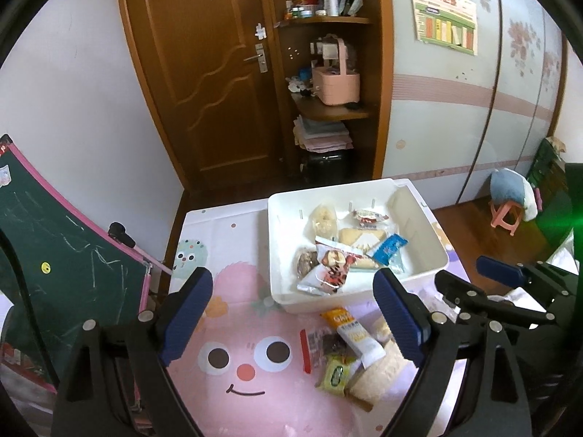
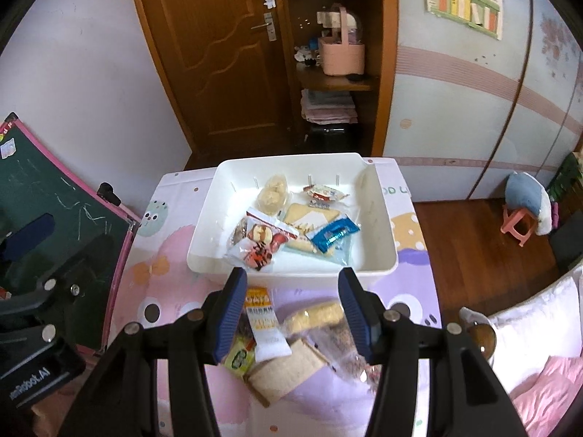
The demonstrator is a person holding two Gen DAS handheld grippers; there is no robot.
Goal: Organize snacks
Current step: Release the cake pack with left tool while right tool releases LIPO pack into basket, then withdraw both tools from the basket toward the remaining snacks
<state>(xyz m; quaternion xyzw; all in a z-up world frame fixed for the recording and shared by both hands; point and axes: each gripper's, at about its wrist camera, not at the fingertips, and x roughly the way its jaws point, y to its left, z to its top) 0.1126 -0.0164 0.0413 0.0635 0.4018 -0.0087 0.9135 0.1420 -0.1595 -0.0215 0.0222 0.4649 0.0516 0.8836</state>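
**Both tools hovering empty over the snack pile**

Left tool [image 1: 293, 313] tilted steeply down over the pink cartoon cloth on the surface [image 1: 226, 327], blue pads [image 1: 187, 313] spread wide, nothing between them but cloth. Sitting left of the loose packets, well clear of them.

Right tool [image 2: 289, 315] also angled down, directly above the pile, jaws at a middling gap and gripping nothing; packets visible below through the gap. Seen too in the left view at the right edge [image 1: 470, 284], just beside its partner.

White bin [image 2: 382, 225] at the far side of the surface, already holding several wrapped snacks: a blue packet [image 2: 333, 235], a red-and-white packet [image 2: 260, 242], a pale bun [image 2: 273, 195].

Still outside, just in front of the bin: orange-and-white sachet [image 2: 262, 324], green packet [image 2: 240, 358], yellow roll [image 2: 315, 315], pale wafer slab [image 2: 284, 373], clear bag of dark bits [image 2: 346, 349], all overlapping in one heap.
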